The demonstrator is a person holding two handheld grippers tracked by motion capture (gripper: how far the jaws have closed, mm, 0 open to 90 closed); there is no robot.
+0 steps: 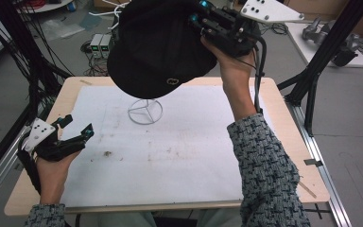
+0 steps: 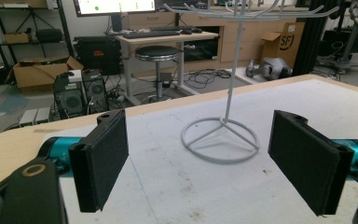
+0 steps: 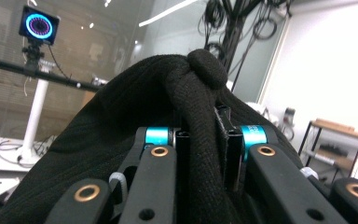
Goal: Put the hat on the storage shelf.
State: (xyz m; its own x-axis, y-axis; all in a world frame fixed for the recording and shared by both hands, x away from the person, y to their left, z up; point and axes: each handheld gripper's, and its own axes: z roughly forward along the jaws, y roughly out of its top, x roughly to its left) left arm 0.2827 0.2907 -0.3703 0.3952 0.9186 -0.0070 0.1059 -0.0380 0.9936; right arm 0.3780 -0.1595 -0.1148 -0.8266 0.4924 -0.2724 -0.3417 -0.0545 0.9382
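Observation:
A black knit cap (image 1: 156,47) with a small gold logo on its brim hangs high over the far middle of the table. My right gripper (image 1: 196,21) is shut on a fold of the cap's crown. In the right gripper view the fabric of the cap (image 3: 121,116) is pinched between the jaws of the right gripper (image 3: 205,140), with the top button just above. Below the cap stands a white wire hat stand (image 1: 145,111); its ring base rests on the white mat (image 1: 179,151). My left gripper (image 1: 78,127) lies low at the table's left, open and holding nothing. In its own view the left gripper (image 2: 198,158) faces the stand (image 2: 220,140).
The wooden table (image 1: 283,123) carries the stained white mat. Black frame posts (image 1: 321,61) rise at the right, and cables hang at the left. Beyond the far edge stand a stool (image 2: 157,53), a desk and cardboard boxes (image 2: 37,72).

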